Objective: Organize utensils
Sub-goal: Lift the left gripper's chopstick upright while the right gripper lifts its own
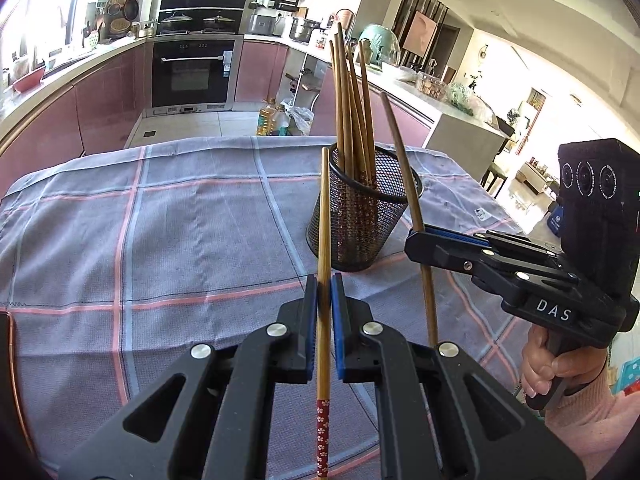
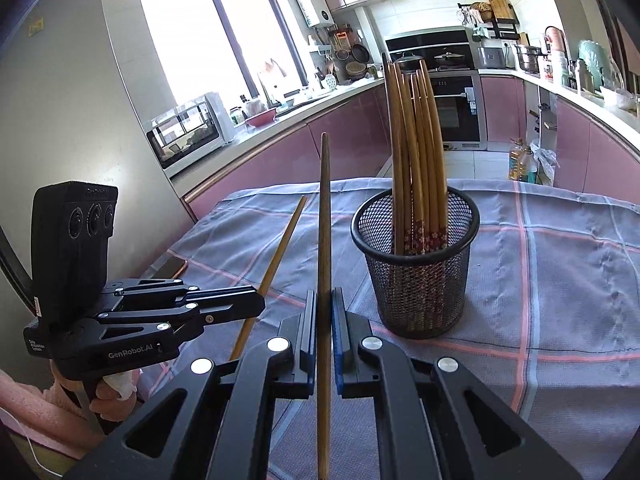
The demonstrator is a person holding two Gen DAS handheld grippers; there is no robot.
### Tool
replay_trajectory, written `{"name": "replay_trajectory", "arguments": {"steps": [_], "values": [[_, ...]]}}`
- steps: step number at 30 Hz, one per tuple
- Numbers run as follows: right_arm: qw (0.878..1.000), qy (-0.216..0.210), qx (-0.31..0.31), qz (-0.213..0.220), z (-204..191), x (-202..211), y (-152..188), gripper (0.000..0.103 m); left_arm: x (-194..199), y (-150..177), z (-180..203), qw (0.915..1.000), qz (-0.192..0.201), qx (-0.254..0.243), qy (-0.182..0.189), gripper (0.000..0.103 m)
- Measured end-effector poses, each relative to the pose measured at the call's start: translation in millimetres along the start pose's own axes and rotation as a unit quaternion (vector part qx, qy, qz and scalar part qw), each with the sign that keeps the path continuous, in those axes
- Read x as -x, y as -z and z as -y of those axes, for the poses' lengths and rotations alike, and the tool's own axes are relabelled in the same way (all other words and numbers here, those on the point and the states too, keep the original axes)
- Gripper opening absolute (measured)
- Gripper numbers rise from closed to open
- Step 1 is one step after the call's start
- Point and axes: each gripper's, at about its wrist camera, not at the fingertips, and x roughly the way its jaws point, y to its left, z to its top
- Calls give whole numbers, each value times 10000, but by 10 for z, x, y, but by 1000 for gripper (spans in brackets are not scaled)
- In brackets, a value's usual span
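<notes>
- Left wrist view: my left gripper (image 1: 324,292) is closed down to a narrow slit on a chopstick (image 1: 323,280), both blue pads touching it. The stick stands nearly upright, plain tip up, its red flowered end hanging below the pads.
- Same view: the mesh cup (image 1: 362,220) stands on the checked cloth (image 1: 160,240) just beyond and right of my held stick. A bundle of chopsticks (image 1: 352,120) stands in it, tips up, fanned slightly.
- Same view: my right gripper (image 1: 416,240) comes in from the right, just beside the cup. It is pinched shut on a second chopstick (image 1: 408,184), which tilts with its top leaning left, and its lower part passes down behind my left fingers.
- Right wrist view: my right gripper (image 2: 325,304) is squeezed nearly closed on its chopstick (image 2: 324,260), upright between the pads and darker here.
- Same view: the cup (image 2: 416,268) sits just ahead to the right on the cloth (image 2: 560,280), red flowered ends of the bundle (image 2: 416,140) down inside it.
- Same view: my left gripper (image 2: 256,300) sits to the left, and its chopstick (image 2: 280,252) leans right at the top. A phone (image 2: 173,266) lies on the cloth's left edge.
</notes>
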Motion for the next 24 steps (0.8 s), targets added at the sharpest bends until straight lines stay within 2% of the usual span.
{"name": "replay_trajectory", "arguments": {"steps": [24], "values": [[9996,-11,-96,250,60,157,-61,6,62,-99,89,9998,102,-39,189,8]]}}
